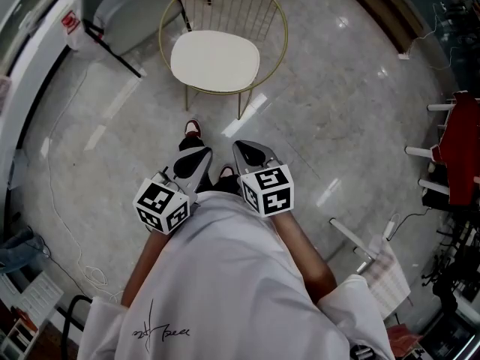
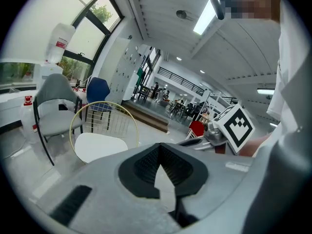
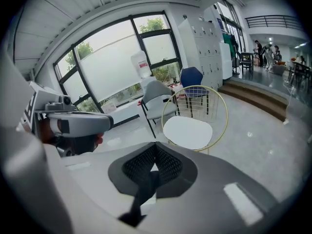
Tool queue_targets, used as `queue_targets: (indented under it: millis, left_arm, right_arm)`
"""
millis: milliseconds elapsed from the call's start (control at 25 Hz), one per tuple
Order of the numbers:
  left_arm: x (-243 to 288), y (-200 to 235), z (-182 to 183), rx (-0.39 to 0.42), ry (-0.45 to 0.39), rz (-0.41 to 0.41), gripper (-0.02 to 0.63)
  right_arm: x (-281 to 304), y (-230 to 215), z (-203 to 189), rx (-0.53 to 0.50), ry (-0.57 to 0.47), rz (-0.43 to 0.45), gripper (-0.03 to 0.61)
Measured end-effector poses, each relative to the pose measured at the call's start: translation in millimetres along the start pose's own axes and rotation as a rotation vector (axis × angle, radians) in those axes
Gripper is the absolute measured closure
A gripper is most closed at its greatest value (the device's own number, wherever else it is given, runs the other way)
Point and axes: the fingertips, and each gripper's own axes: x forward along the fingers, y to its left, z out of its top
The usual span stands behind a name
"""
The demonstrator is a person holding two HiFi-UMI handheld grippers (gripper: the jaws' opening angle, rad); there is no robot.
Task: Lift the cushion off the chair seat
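A white oval cushion (image 1: 215,61) lies on the seat of a gold wire chair (image 1: 271,13) ahead of me on the marble floor. The cushion (image 2: 100,146) shows at the left in the left gripper view, and the cushion (image 3: 187,132) sits right of centre in the right gripper view. My left gripper (image 1: 193,160) and right gripper (image 1: 250,154) are both held close to my body, well short of the chair. Both are shut with nothing between the jaws.
A grey chair (image 1: 127,13) with black legs stands behind the gold chair at the left. A red chair (image 1: 459,145) and cluttered stands are at the right edge. White cables (image 1: 64,216) trail on the floor at the left. My feet (image 1: 193,128) stand just before the gold chair.
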Motion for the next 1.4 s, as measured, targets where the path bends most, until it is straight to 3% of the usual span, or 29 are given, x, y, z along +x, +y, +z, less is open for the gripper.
queue_targets:
  millis: [280,520,1000,1400]
  left_arm:
    - [28.5,68.5,57.1,0.001,0.005,-0.023,0.615]
    - [43.5,123.1,100.0,-0.011,0.017,-0.051,0.614]
    - [59.3,216.9,144.5,-0.055,0.057,-0.065,0.615]
    - [63.8,267.5,155.7,-0.061,0.103,-0.105,0.614]
  right_arm:
    - [31.6,-36.2,54.3,0.023,-0.003,-0.106,0.572]
    - [74.1,-36.5,100.2,-0.006,0.026,-0.130,0.572]
    - [134.8,-50.9,164.7,0.026,0.066,-0.190,0.571]
    - [172.9,-44.0,186.4,0.061,0.075,-0.226,0.571]
